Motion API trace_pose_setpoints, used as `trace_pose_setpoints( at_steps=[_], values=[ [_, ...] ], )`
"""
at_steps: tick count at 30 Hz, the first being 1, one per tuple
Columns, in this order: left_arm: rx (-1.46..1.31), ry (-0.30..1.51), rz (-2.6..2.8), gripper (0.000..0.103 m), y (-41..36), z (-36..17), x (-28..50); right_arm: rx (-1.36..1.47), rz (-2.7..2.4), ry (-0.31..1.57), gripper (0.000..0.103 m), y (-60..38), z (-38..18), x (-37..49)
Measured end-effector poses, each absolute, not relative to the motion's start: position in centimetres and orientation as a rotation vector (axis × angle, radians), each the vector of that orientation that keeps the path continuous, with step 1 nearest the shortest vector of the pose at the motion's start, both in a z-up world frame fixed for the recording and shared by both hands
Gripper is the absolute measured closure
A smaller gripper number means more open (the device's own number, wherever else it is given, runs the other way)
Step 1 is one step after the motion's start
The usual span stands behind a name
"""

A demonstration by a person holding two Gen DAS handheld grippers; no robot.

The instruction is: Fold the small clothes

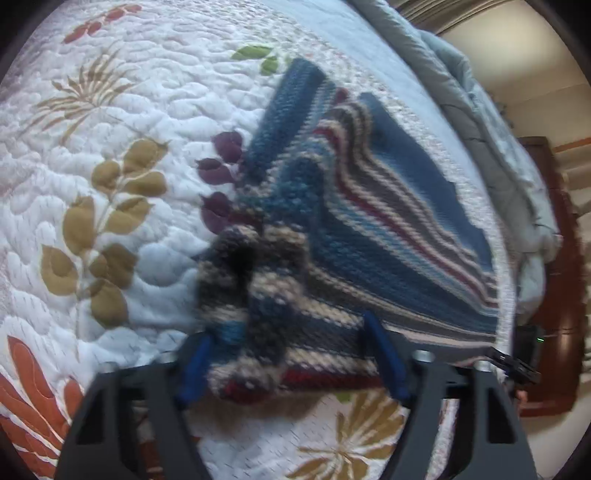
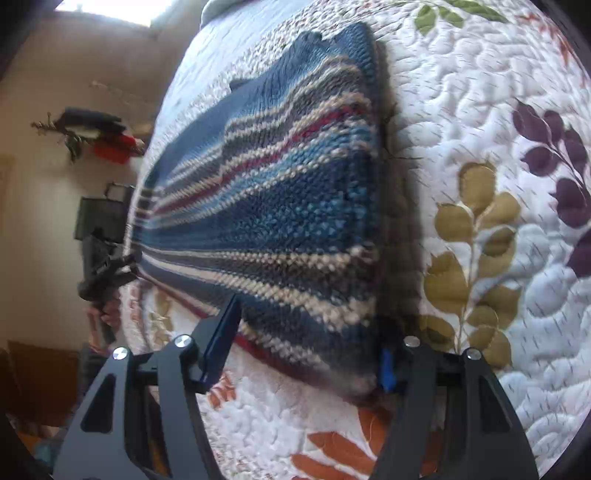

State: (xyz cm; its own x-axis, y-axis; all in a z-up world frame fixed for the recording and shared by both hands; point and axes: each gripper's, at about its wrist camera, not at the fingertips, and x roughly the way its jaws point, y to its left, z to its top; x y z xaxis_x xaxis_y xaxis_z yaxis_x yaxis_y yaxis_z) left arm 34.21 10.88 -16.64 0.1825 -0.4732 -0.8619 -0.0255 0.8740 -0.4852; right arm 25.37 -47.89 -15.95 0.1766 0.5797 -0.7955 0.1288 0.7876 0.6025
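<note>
Straddling one sweater point(image 1: 369, 229) (striped): two grippers.

A white quilted bedspread point(image 1: 155, 110) printed with tan, purple, orange and green leaves fills both views, with a pale blue-grey comforter point(image 1: 480, 92) bunched along its edge at two o'clock in the left wrist view. Beyond it, at three o'clock, stand dark red-brown wooden furniture point(image 1: 554, 258) and a cream wall point(image 1: 517, 55). In the right wrist view, a bright window point(image 2: 110, 9) glows at eleven o'clock above a cream wall point(image 2: 44, 92) bearing a cluttered hanging rack point(image 2: 96, 133) at nine o'clock.
</note>
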Motion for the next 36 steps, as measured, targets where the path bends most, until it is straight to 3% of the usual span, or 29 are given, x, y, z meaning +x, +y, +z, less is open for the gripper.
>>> trace_pose_setpoints(
  at_steps=[1, 2, 4, 13, 26, 36],
  values=[
    [-0.437, 1.36, -0.306, 0.062, 10.9, -16.7, 34.2, 0.622, 0.338, 1.38, 0.063, -47.8, -15.8, 25.5],
    [-0.457, 1.35, -0.291, 0.073, 11.1, -16.7, 34.3, 0.626, 0.337, 1.38, 0.076, -47.9, -15.6, 25.4],
    [-0.543, 1.344, -0.293, 0.079, 12.2, -16.8, 34.2, 0.661, 0.339, 1.374, 0.079, -48.3, -15.2, 25.1],
    [-0.547, 1.267, -0.308, 0.083, 12.0, -12.7, 30.7, 0.563, 0.336, 1.323, 0.084, -48.7, -10.1, 21.7],
    [-0.386, 1.321, -0.457, 0.083, 7.6, -10.3, 15.3, 0.501, 0.254, 1.393, 0.084, -52.0, -6.3, 6.9],
    [-0.307, 1.372, -0.373, 0.082, 6.5, -16.0, 11.4, 0.538, 0.165, 1.414, 0.082, -52.3, -11.6, 2.1]
  ],
)
